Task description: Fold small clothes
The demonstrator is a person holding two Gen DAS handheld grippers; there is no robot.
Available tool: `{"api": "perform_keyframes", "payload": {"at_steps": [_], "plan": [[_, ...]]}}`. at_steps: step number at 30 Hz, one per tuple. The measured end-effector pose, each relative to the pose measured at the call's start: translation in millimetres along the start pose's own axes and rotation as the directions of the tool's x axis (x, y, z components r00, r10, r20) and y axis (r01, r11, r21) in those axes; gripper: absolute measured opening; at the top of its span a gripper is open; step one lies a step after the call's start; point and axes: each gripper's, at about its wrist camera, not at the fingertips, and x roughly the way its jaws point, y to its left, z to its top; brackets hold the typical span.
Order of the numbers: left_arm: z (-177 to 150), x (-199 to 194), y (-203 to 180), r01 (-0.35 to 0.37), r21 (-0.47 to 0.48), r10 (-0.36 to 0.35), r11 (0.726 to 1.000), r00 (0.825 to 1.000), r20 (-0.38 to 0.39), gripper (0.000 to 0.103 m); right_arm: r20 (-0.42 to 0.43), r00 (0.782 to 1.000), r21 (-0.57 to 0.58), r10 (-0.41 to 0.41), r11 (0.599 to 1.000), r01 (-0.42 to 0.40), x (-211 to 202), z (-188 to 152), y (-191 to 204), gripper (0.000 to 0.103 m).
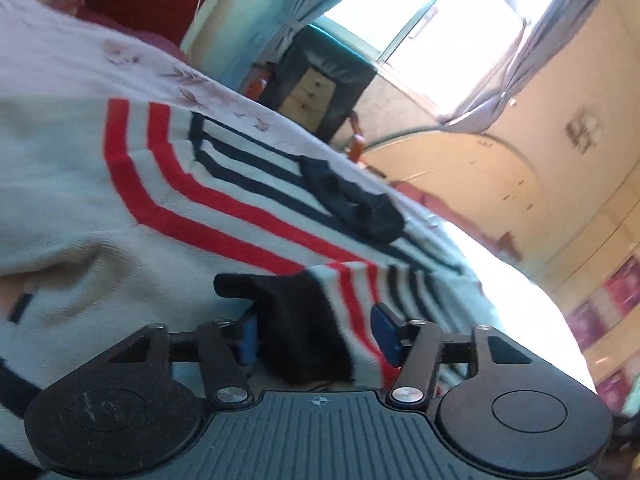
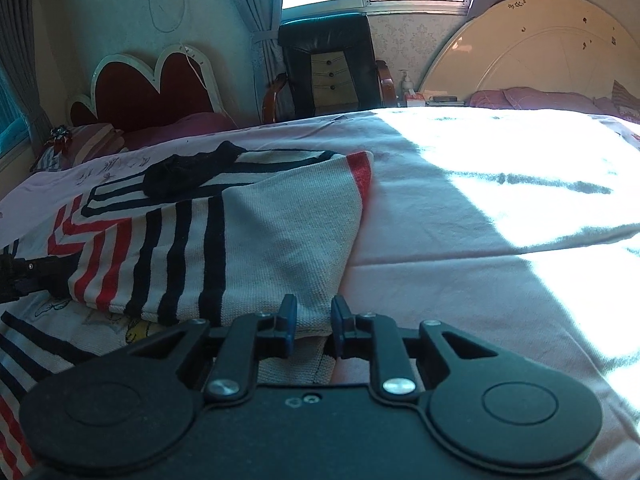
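A white knit sweater (image 1: 120, 208) with red and navy stripes lies spread on the bed. In the left wrist view its striped sleeve ends in a black cuff (image 1: 304, 328), and my left gripper (image 1: 316, 332) is shut on that cuff, the blue pads pressing both sides. In the right wrist view a part of the sweater (image 2: 272, 232) is folded over. My right gripper (image 2: 314, 320) stands slightly open at the folded edge, with knit fabric showing in the gap and the pads not pressing on it. A crumpled black cloth (image 2: 188, 172) rests on the sweater's far part.
The pink bed sheet (image 2: 460, 240) stretches right, half in bright sunlight. Behind the bed stand a black chair (image 2: 328, 64), a red scalloped headboard (image 2: 152, 80) and a round cream headboard (image 2: 540, 48). Pillows lie at the far corners.
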Motion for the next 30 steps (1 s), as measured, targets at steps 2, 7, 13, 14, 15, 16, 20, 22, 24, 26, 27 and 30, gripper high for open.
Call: {"api": "perform_keyframes", "payload": {"at_steps": [2,7,13,14,15,16,20,22,24,26,27,30], "plan": [[7.5,-4.4,4.6,0.157,-0.105,-0.154,0.982,0.987,0.039,0.052,0.002,1.000,0.014,-0.008,1.000,0.008,-0.2,0.1,3.0,0.020],[7.4,-16.5,1.0,-0.012,-0.003,0.012,1.000,0.999,0.042,0.053,0.011,1.000,0.038,-0.018,0.999,0.018,-1.4,0.5,10.4,0.020],[-6.5,-11.6,23.5,-0.118,0.022,0.119,0.993,0.992,-0.035,0.053,0.031,0.999,0.039,-0.015,0.999,0.014,-4.1,0.0,25.1,0.020],[-6.9,-5.5,23.0,-0.125,0.036,0.126,0.992,0.991,-0.046,0.053,0.030,0.999,0.042,-0.014,0.999,0.013,-2.6,-0.4,27.1,0.020],[-7.3,-3.0,22.3,-0.114,0.042,0.116,0.993,0.992,-0.050,0.052,0.025,1.000,0.046,-0.016,0.999,0.015,-0.4,-1.0,29.5,0.020],[-6.7,0.9,21.5,-0.096,0.038,0.098,0.995,0.994,-0.057,0.051,0.021,1.000,0.047,-0.019,0.999,0.018,1.4,-1.5,30.7,0.020],[-2.7,1.4,5.9,-0.090,0.090,0.095,0.992,0.994,-0.057,0.009,-0.026,0.998,0.047,-0.060,0.997,0.061,12.7,-6.7,36.6,0.018],[-3.4,-1.7,-2.7,-0.185,0.180,0.196,0.966,0.980,-0.045,0.009,-0.028,0.997,0.038,-0.074,0.996,0.075,13.9,-8.3,39.3,0.018],[-7.0,5.1,-2.0,-0.235,0.234,0.258,0.943,0.963,-0.072,0.012,-0.032,0.996,0.033,-0.078,0.996,0.079,15.1,-8.9,40.8,0.018],[-4.5,7.3,-9.6,-0.262,0.280,0.292,0.924,0.954,-0.070,0.014,-0.034,0.996,0.024,-0.088,0.996,0.089,17.9,-9.6,42.5,0.018],[-1.5,5.8,-14.1,-0.279,0.296,0.311,0.914,0.948,-0.067,0.023,-0.034,0.995,0.019,-0.093,0.995,0.094,19.0,-9.7,43.8,0.018],[2.6,-15.4,-9.1,-0.351,0.278,0.360,0.894,0.933,0.019,0.089,-0.039,0.994,0.023,-0.107,0.994,0.108,19.5,-8.9,46.2,0.019]]}}
